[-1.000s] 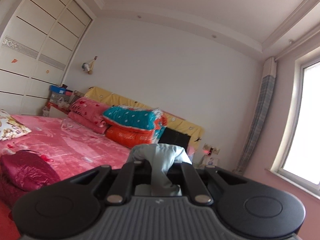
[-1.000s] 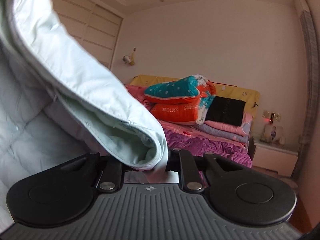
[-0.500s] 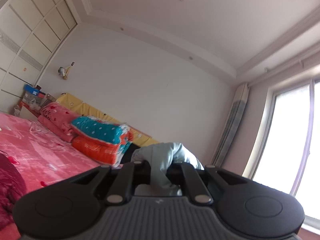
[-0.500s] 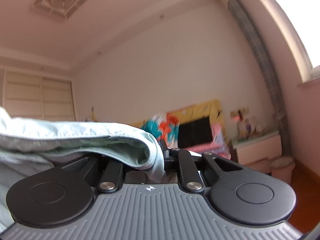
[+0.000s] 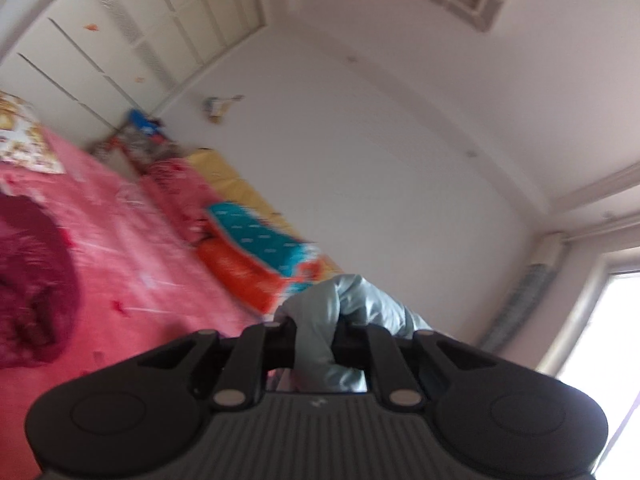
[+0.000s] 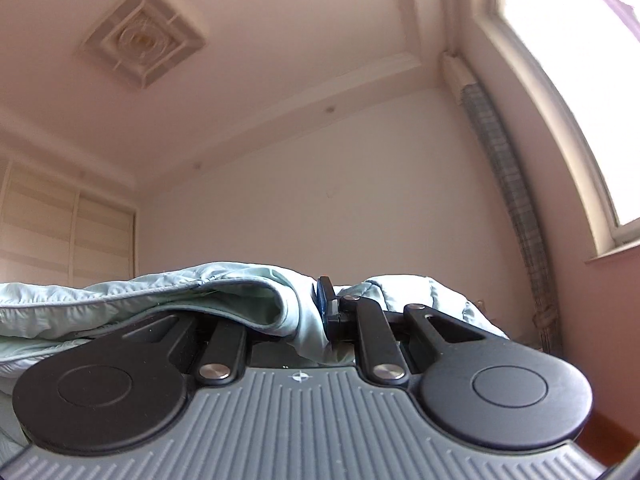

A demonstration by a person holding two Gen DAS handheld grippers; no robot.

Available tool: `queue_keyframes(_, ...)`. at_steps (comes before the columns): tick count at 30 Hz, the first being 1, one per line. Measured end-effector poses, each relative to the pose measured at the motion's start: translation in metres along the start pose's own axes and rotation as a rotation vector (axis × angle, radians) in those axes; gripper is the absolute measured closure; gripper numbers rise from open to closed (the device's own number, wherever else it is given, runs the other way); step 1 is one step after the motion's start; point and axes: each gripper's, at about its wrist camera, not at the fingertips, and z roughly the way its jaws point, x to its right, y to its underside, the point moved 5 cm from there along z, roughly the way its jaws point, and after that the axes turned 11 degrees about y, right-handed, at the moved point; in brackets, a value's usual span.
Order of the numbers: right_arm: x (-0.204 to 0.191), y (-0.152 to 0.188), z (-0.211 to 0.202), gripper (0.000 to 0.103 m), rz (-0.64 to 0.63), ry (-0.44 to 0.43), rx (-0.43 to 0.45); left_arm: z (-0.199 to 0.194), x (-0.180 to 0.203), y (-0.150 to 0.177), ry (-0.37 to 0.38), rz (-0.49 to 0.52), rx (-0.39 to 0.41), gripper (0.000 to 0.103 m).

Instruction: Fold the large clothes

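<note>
Puffy pale-blue quilted garment point(image 6: 168, 300) between tongs point(image 6: 316, 320)

A home bedroom: pink-covered bed point(image 5: 132, 248), stacked quilts point(image 5: 256, 256), white wardrobe point(image 5: 132, 48).

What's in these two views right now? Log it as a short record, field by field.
setting: bedroom with pink bed
garment: pale green quilted garment, lifted off the bed
left claw: shut on a bunched fold of the garment
right claw: shut on the garment, fabric draped over its left side
on bed: teal and orange folded bedding, dark red cloth
right view points at: ceiling panel, window
image quality: left view blurred
</note>
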Motion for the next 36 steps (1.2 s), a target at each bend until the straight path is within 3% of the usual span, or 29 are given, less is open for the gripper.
queue_keyframes(5, -0.031, 0.062, 0.059, 0.087, -0.103, -0.044, -0.147, 0.025, -0.048, 0.014, -0.156, 0.080, 0.003, 0.095)
queue_keyframes(11, -0.062, 0.152, 0.130, 0.087, -0.179, -0.061, -0.309, 0.057, -0.113, 0.033, -0.259, 0.142, -0.020, 0.095)
queue_keyframes(17, -0.119, 0.232, 0.143, 0.086, -0.280, -0.058, -0.385, 0.086, -0.172, 0.050, -0.346, 0.210, -0.055, 0.095)
queue_keyframes(22, -0.144, 0.267, 0.148, 0.081, -0.342, -0.041, -0.461, 0.104, -0.210, 0.068, -0.402, 0.259, -0.120, 0.094)
queue_keyframes(24, -0.154, 0.295, 0.151, 0.077, -0.375, -0.033, -0.499, 0.107, -0.220, 0.072, -0.441, 0.279, -0.161, 0.087)
queue_keyframes(25, -0.161, 0.307, 0.157, 0.069, -0.388, -0.031, -0.519, 0.108, -0.225, 0.074, -0.457, 0.284, -0.178, 0.084)
queue_keyframes(26, -0.163, 0.315, 0.157, 0.063, -0.397, -0.030, -0.537, 0.108, -0.228, 0.074, -0.472, 0.286, -0.188, 0.072)
queue_keyframes(27, -0.167, 0.327, 0.163, 0.042, -0.409, -0.029, -0.555, 0.108, -0.231, 0.075, -0.491, 0.290, -0.192, 0.055)
queue_keyframes(28, -0.170, 0.338, 0.169, 0.026, -0.424, -0.026, -0.567, 0.106, -0.233, 0.073, -0.519, 0.306, -0.188, 0.044)
queue_keyframes(29, -0.170, 0.344, 0.168, 0.020, -0.439, -0.021, -0.576, 0.104, -0.234, 0.071, -0.551, 0.335, -0.177, 0.023)
queue_keyframes(30, -0.171, 0.352, 0.169, 0.006, -0.454, -0.016, -0.587, 0.102, -0.233, 0.068, -0.572, 0.366, -0.166, 0.015)
queue_keyframes(31, -0.171, 0.357, 0.167, 0.002, -0.465, -0.012, -0.597, 0.099, -0.231, 0.065, -0.581, 0.390, -0.156, 0.015)
queue_keyframes(36, -0.166, 0.373, 0.167, 0.001, -0.511, 0.008, -0.654, 0.086, -0.228, 0.050, -0.594, 0.424, -0.094, 0.013)
